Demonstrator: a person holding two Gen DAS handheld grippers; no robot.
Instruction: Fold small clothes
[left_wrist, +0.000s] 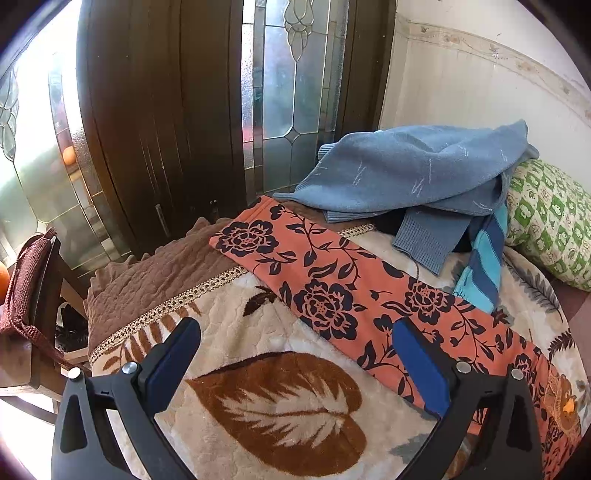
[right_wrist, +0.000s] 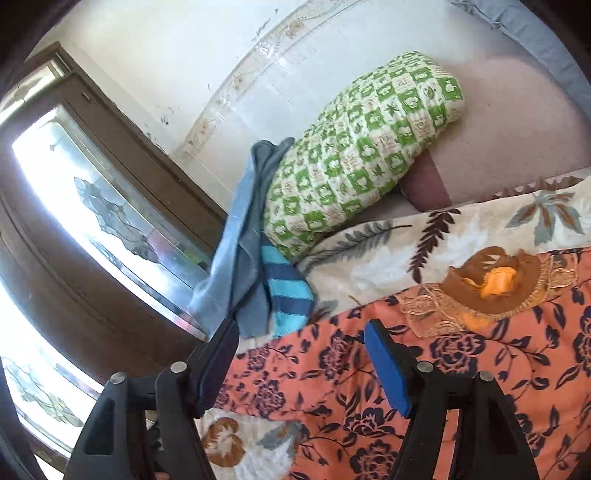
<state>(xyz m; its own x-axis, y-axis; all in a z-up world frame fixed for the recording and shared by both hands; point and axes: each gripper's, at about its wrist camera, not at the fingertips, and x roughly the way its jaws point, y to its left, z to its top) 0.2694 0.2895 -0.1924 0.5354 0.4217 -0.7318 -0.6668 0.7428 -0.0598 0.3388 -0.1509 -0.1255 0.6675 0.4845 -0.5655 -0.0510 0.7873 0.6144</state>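
An orange garment with dark navy flowers lies flat as a long band across the leaf-patterned blanket. It also shows in the right wrist view, with a brown and gold embroidered neckline. My left gripper is open and empty, hovering over the garment's near edge. My right gripper is open and empty, just above the garment's far end. A blue knit sweater and a striped blue piece lie heaped behind.
A green and white patterned pillow lies against the wall. A dark wooden door with leaded glass stands behind the bed. A wooden chair with a maroon strap bag is at the left.
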